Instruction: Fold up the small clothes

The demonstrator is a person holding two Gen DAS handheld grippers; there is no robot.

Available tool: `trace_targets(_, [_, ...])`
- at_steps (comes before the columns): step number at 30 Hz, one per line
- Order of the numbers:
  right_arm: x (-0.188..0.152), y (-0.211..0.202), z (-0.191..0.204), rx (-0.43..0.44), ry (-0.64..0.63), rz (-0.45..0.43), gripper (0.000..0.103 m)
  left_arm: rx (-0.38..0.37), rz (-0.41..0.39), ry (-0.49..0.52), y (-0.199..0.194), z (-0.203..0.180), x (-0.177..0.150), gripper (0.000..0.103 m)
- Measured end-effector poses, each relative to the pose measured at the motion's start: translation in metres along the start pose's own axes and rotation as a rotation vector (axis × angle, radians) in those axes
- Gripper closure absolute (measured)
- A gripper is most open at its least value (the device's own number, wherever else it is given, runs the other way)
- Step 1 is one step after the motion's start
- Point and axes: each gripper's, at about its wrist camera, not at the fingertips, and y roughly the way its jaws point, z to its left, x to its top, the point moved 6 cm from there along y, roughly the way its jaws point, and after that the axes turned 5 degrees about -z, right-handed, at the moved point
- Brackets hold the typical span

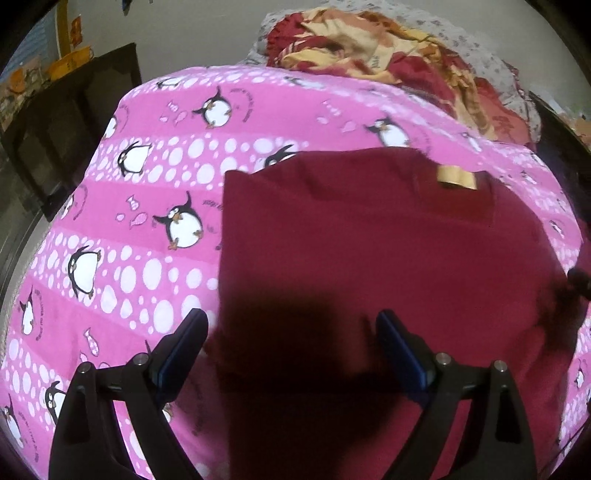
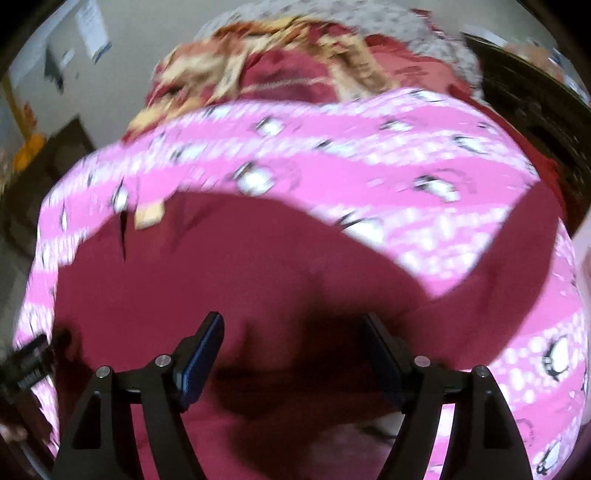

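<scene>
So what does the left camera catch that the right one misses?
Only the left view shows sharp penguin prints and the garment's straight left edge. Only the right view, blurred, shows the garment's right end tapering to a corner, and a paper on the wall. Both share the dark red garment with its tan label on the pink bedsheet, the red and yellow blanket behind, and open jaws holding nothing.

Both fisheye views bulge strongly and fall off into a black rim at the corners. The left wrist view is fairly sharp and evenly lit from above, with a dense dark shadow on the maroon garment [image 1: 369, 240] between the left tool [image 1: 291, 332] fingers. The right wrist view is smeared by motion blur (the penguin bedsheet [image 2: 332, 155] print streaks), with a similar shadow.
</scene>
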Motion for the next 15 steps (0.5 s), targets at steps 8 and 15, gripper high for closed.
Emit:
trace_targets(8, [0.029,0.019,-0.126,-0.282,0.204,0.053,0.022,-0.014,0.015,0.023,0.001,-0.012,-0.004,0.012])
trace_targets(15, [0.026,0.005,-0.148,-0.158,0.283,0.02,0.093,0.001,0.024,0.024,0.003,-0.012,-0.004,0.012])
